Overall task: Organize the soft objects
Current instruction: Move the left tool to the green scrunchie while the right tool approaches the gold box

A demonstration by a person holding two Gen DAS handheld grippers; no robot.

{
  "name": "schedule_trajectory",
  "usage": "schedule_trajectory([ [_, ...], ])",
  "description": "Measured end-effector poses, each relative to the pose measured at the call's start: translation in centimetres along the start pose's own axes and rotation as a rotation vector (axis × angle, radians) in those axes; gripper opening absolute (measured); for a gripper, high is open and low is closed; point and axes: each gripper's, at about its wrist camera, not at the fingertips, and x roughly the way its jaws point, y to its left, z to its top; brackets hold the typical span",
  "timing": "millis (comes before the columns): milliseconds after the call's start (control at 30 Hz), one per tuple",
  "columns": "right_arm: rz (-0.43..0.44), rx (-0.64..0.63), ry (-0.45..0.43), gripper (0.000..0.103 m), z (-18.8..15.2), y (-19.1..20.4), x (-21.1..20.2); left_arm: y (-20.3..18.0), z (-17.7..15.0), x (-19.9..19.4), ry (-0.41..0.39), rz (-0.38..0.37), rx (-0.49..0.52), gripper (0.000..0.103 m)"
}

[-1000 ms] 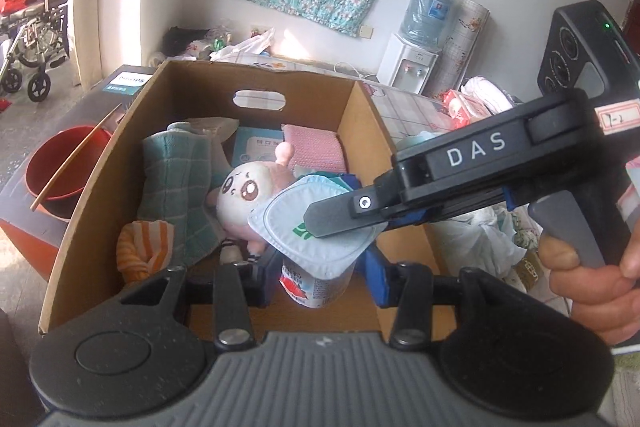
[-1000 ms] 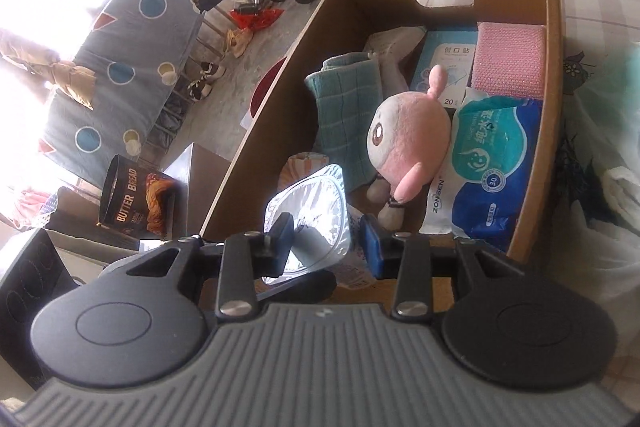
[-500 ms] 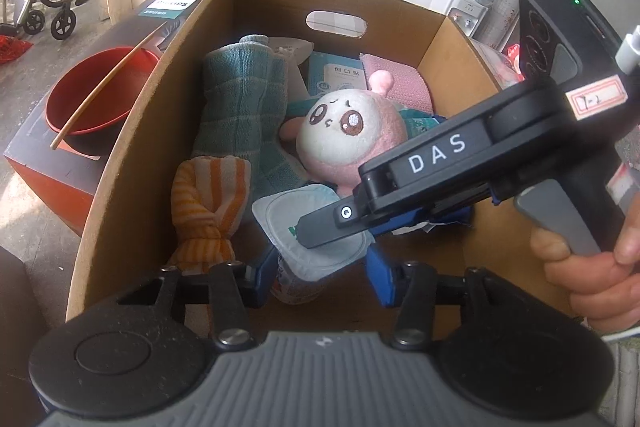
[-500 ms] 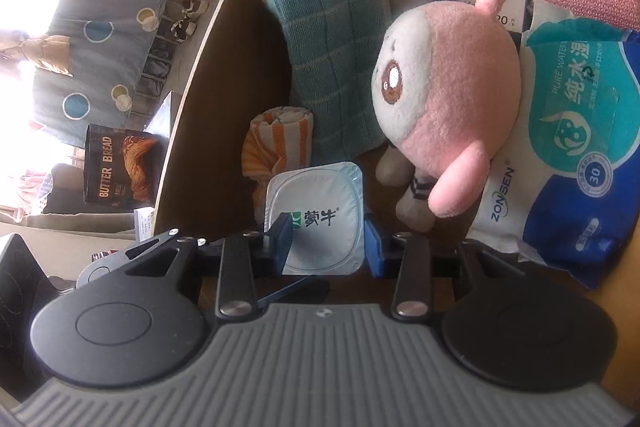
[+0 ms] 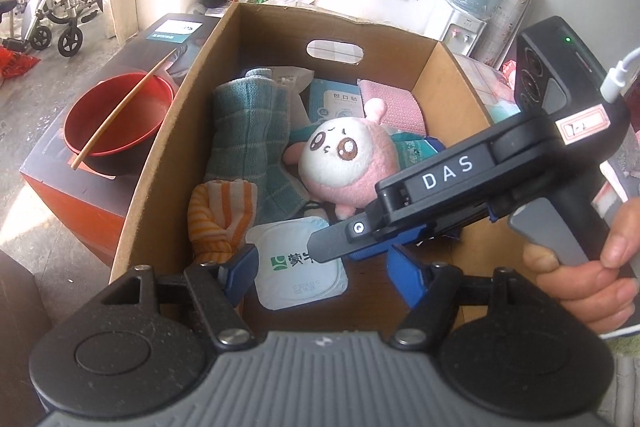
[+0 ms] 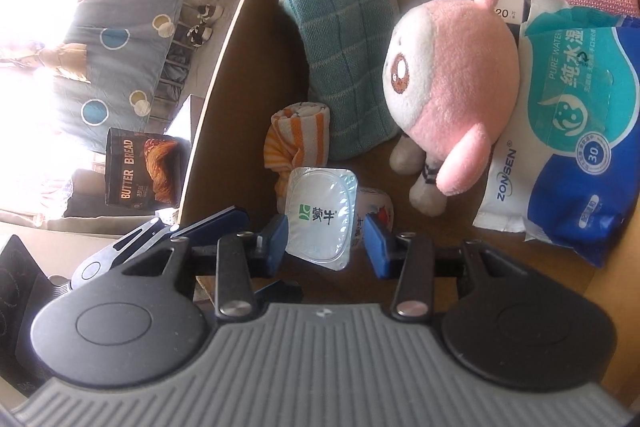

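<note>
Left wrist view: the left gripper (image 5: 320, 273) has just been opening, its blue fingers (image 5: 240, 267) now standing clear on either side of the yogurt cup (image 5: 298, 273), which sits low in the cardboard box (image 5: 168, 131). The right gripper (image 6: 326, 237) reaches in from three o'clock; in its own view its pads lie close against the cup's sides, though whether they press I cannot tell. At twelve o'clock lies the pink plush toy (image 5: 350, 163), at eleven the orange striped cloth (image 5: 220, 211) and teal towel (image 5: 252, 135). Outside, at ten o'clock, a red bowl (image 5: 116, 123).
</note>
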Motion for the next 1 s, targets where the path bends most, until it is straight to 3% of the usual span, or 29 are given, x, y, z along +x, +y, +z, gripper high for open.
schedule_trajectory([
  [133,0.024,-0.022,-0.118,0.042,-2.1,0.2,-3.6,-1.2,0.1,-1.1,-0.039,-0.03,0.02,0.074],
  [300,0.04,-0.03,-0.344,0.045,-6.5,-0.7,-10.0,-3.8,0.4,-2.1,-0.088,-0.07,0.069,0.081],
  [500,-0.012,-0.007,-0.599,0.049,-12.7,-2.6,-17.1,-8.8,0.6,-2.1,-0.141,-0.145,0.167,0.085],
  [733,-0.233,0.077,-0.81,0.054,-20.0,-7.0,-22.3,-14.3,1.1,-0.3,-0.124,-0.225,0.276,0.085],
  [900,-0.402,0.129,-0.857,0.063,-23.7,-10.4,-23.1,-17.9,2.5,1.0,-0.09,-0.242,0.374,0.085],
  [1000,-0.497,0.134,-0.843,0.069,-24.5,-12.0,-22.8,-20.6,3.7,2.0,-0.053,-0.255,0.445,0.085],
])
